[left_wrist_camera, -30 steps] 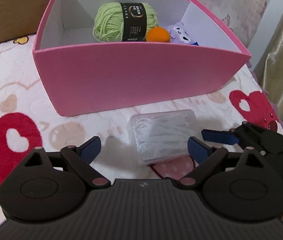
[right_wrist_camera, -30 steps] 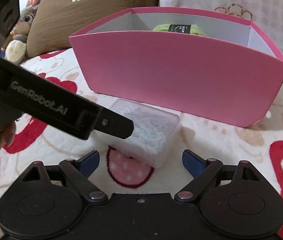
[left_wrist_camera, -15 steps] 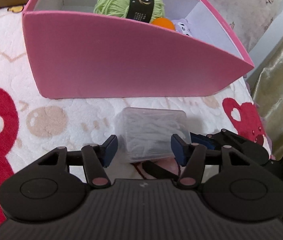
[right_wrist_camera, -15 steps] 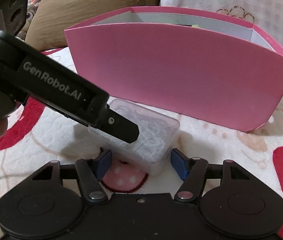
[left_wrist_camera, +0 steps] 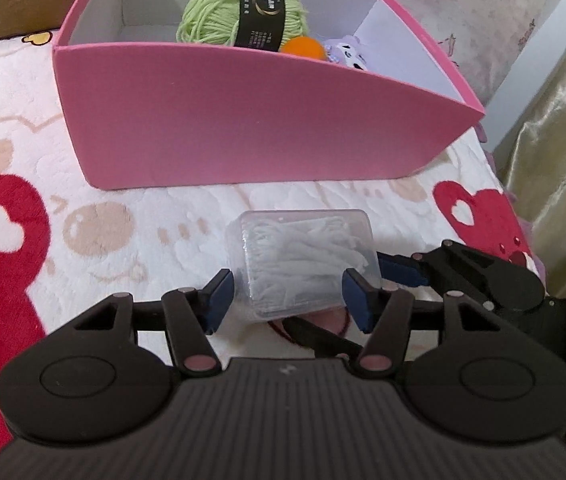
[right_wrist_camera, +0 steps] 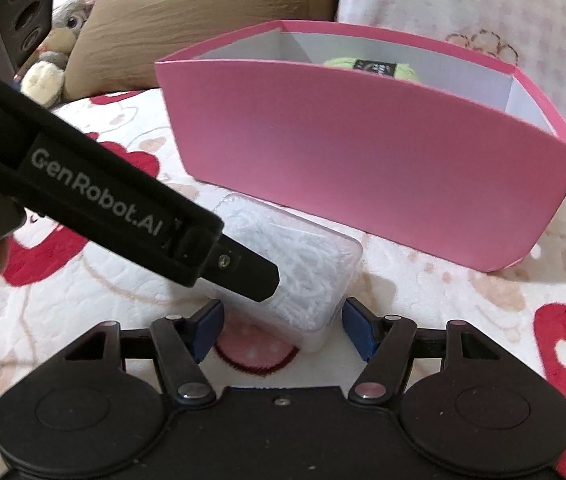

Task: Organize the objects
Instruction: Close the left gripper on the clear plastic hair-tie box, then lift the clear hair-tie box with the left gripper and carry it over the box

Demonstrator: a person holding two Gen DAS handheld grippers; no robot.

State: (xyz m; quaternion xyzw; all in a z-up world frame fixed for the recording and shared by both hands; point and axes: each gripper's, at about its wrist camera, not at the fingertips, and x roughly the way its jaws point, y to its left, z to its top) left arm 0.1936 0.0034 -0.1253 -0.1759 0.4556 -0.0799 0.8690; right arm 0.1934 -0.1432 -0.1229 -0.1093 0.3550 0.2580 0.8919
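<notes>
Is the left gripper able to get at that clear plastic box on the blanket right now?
Probably yes. The clear plastic box already sits between the open fingers of the left gripper, nothing blocking. The right gripper crowds the same box from the other side, so the two might bump.

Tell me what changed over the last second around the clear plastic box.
Both grippers moved in on the clear plastic box of white picks and narrowed: the left gripper and right gripper now bracket it on either side, fingers close to its walls, though firm contact is not clear. The box lies on the blanket as before. The pink cardboard box with green yarn stayed put.
</notes>
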